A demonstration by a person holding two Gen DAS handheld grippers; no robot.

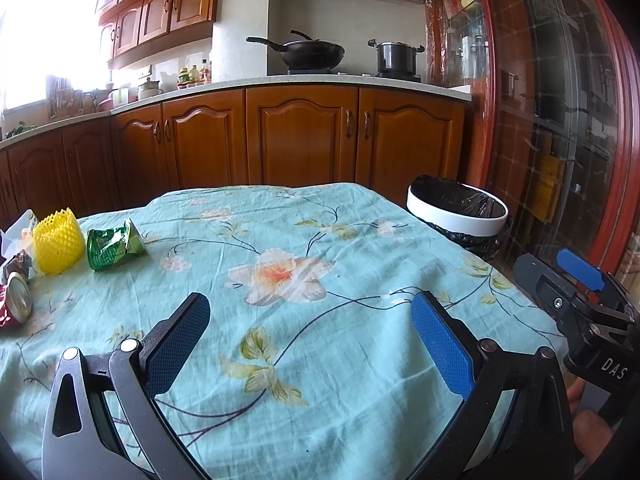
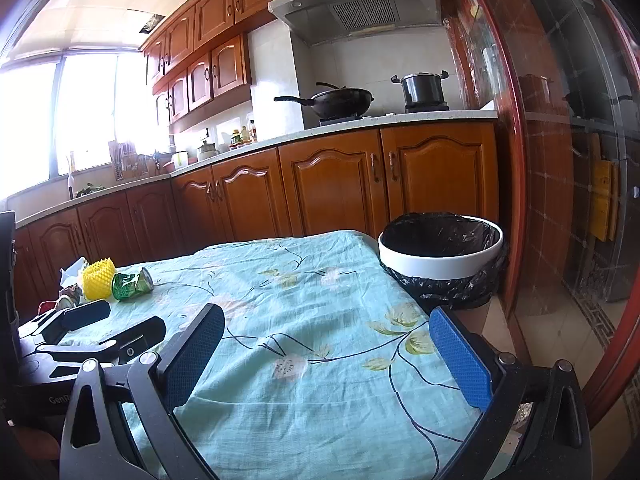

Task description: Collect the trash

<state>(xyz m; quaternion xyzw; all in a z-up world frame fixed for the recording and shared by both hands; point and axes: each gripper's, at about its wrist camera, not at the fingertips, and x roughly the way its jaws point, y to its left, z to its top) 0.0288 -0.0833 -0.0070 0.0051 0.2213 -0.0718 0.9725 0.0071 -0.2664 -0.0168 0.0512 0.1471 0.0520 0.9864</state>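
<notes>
Left tool [image 1: 310, 344] agape, right tool [image 2: 326, 354] agape

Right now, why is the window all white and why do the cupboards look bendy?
In the left wrist view the window is blown out by daylight, washing out the trash pile corner; in the right wrist view the window glares too, and the fisheye lens curves the cupboards and door frame.

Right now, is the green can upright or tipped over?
Tipped over and crushed. The green can lies on its side on the tablecloth beside the yellow foam net, its top end pointing sideways.
</notes>
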